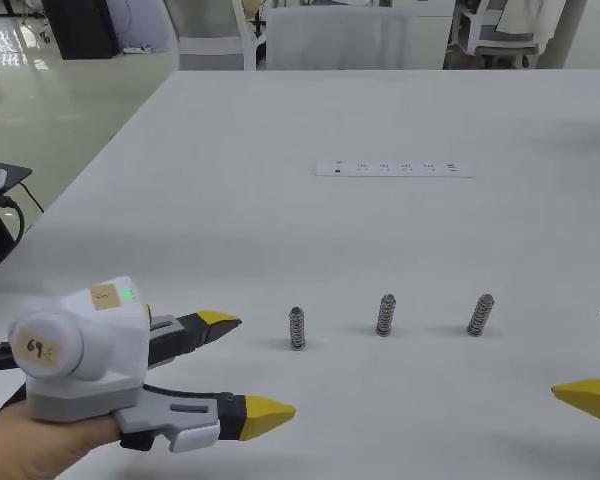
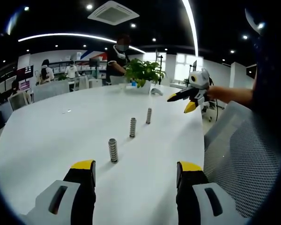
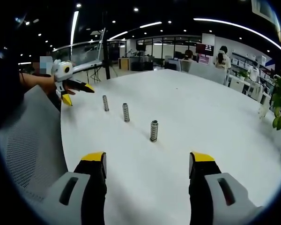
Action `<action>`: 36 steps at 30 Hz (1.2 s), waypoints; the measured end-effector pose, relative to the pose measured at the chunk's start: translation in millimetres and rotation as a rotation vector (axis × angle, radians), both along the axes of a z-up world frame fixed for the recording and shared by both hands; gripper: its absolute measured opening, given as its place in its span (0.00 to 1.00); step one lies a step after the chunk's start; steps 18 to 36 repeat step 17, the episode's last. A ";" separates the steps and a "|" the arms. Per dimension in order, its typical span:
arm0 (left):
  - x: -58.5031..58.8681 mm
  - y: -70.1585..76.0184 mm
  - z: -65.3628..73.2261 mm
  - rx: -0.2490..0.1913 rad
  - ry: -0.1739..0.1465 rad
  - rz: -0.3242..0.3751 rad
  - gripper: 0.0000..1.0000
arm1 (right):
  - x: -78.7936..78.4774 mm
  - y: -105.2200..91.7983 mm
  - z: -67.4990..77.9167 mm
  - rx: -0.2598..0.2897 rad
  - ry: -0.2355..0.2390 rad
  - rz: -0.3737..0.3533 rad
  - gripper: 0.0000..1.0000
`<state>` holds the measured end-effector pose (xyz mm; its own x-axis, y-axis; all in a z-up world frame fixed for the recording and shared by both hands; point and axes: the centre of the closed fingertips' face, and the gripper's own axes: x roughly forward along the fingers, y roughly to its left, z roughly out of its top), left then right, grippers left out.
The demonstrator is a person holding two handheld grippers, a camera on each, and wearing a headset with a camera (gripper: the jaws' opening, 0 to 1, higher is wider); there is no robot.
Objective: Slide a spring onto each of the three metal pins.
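- Three springs stand upright in a row on the white table (image 1: 280, 200): the left spring (image 1: 297, 328), the middle spring (image 1: 385, 315) and the right spring (image 1: 480, 314), each well apart from its neighbour.
- No pins can be made out inside the coils. Since loose springs would hardly stand this straight, each one most likely sits on its pin.
- By that reading all three pins are loaded and the task looks finished; no spare spring lies on the table.
- At about 7 o'clock in the head view, the left gripper (image 1: 255, 365) has its yellow-tipped jaws spread and holds nothing, its tips pointing at the left spring but short of it.
- At the 4 o'clock edge of the head view, the right gripper (image 1: 590, 355) is also spread wide and empty, well clear of the right spring.
- In the right gripper view the row runs off toward 11 o'clock, with the other gripper beyond its far end.
- A white power strip (image 1: 395, 168) lies flat at 12 o'clock from the middle spring, well behind the row and out of the way.
- Far off, a potted plant (image 2: 143, 71) stands on the table's end, and a mesh chair back (image 2: 243, 150) sits at 3 o'clock in the left gripper view.
- Nothing stands between either gripper and the springs.
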<state>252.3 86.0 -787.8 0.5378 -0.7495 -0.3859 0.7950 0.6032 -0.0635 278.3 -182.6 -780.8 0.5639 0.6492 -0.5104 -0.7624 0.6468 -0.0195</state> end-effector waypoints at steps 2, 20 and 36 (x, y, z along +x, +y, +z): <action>-0.1 0.0 -0.1 0.002 0.000 0.000 0.66 | -0.1 0.0 -0.1 -0.001 0.000 0.000 0.72; 0.7 1.6 0.5 0.004 -0.002 0.006 0.66 | -0.2 0.7 -1.5 -0.005 0.005 0.006 0.72; 0.7 1.6 0.5 0.004 -0.002 0.006 0.66 | -0.2 0.7 -1.5 -0.005 0.005 0.006 0.72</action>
